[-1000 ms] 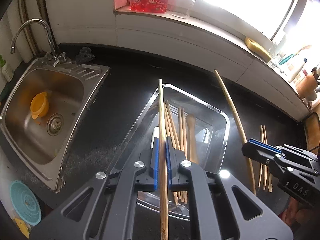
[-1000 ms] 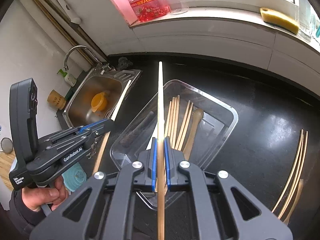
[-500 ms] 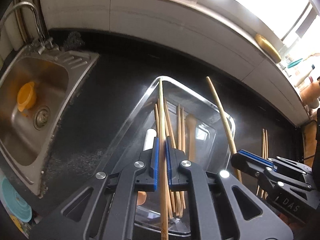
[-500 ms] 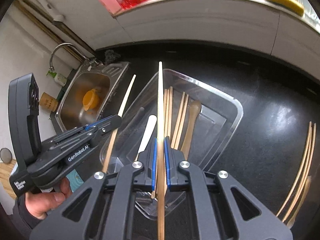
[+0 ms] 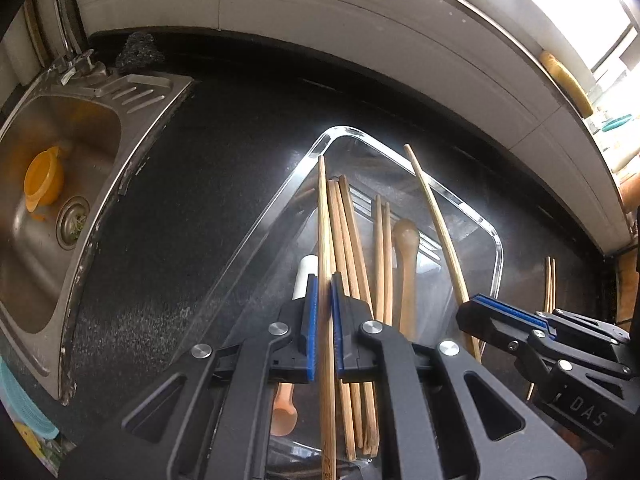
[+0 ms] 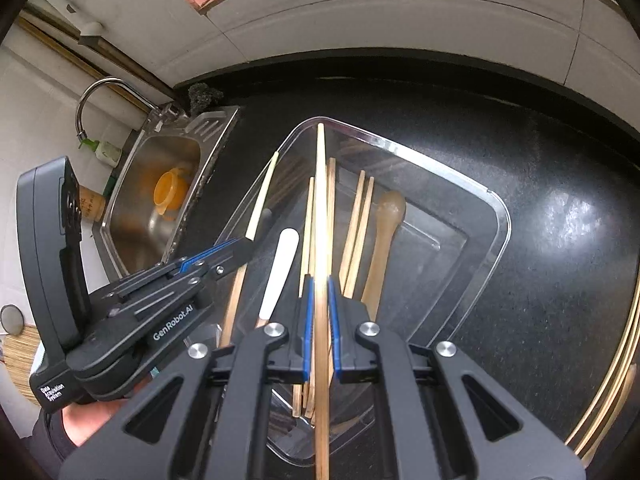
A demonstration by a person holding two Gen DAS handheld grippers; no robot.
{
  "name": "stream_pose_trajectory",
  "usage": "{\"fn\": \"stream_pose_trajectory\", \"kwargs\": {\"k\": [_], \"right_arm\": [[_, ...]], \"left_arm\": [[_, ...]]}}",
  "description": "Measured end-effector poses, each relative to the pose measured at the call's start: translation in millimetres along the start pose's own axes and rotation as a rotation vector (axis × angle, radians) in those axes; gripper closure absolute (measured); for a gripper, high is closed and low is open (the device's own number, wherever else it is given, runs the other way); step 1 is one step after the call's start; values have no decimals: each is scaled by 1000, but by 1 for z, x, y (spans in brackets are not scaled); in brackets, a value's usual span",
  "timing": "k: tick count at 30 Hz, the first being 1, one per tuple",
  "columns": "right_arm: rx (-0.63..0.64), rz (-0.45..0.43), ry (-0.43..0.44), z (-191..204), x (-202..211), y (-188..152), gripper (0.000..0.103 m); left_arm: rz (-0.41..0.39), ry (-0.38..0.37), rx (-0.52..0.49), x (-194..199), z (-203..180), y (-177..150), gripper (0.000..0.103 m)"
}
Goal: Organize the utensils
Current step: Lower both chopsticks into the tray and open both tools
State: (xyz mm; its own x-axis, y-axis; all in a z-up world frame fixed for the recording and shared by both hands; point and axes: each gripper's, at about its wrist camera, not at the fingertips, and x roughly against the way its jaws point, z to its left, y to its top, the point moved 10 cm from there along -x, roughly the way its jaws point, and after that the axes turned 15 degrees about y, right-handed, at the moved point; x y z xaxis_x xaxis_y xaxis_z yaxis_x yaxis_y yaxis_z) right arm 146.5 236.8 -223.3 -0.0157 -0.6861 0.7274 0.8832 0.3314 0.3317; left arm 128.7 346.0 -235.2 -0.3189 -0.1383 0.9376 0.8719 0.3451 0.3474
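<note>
- Left gripper: jaws clamped on one chopstick, tip angled down over the clear tray.
- Right gripper: likewise pinching one chopstick above that tray.
- Risk: grippers close together; a long stick could catch the rim and skid onto the counter.
- Tray count: about five chopsticks, two wooden spoons, one white-handled utensil. Loose chopsticks remain well apart on the counter.

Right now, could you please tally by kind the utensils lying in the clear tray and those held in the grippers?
Chopsticks lying in the tray: 5 (bunched, so approximate)
Wooden spoon: 1
White-handled utensil: 1
Held chopsticks, one each in left gripper and right gripper: 2
Total: 9
</note>
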Motion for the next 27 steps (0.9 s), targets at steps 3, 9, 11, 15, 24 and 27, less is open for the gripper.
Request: {"fn": "stream_pose_trajectory", "kwargs": {"k": [3, 9, 11, 15, 24, 27], "right_arm": [[-11, -1, 3, -3, 0, 4, 95], [-44, -142, -14, -16, 37, 24, 6], [-48, -148, 2, -16, 42, 26, 6], [-61, -148, 25, -15, 44, 27, 6], [-37, -136, 43, 0, 43, 21, 7], [-30, -143, 51, 3, 49, 18, 7]], "left_arm": [[-1, -4, -21, -2, -3, 1, 97], [-55, 38, -1, 11, 15, 5, 6], [-87, 46, -6, 19, 21, 7, 6], [-81, 37, 13, 27, 31, 3, 6], [-92, 41, 38, 39, 37, 0, 6], [-101, 45, 38, 46, 36, -3, 6]]}}
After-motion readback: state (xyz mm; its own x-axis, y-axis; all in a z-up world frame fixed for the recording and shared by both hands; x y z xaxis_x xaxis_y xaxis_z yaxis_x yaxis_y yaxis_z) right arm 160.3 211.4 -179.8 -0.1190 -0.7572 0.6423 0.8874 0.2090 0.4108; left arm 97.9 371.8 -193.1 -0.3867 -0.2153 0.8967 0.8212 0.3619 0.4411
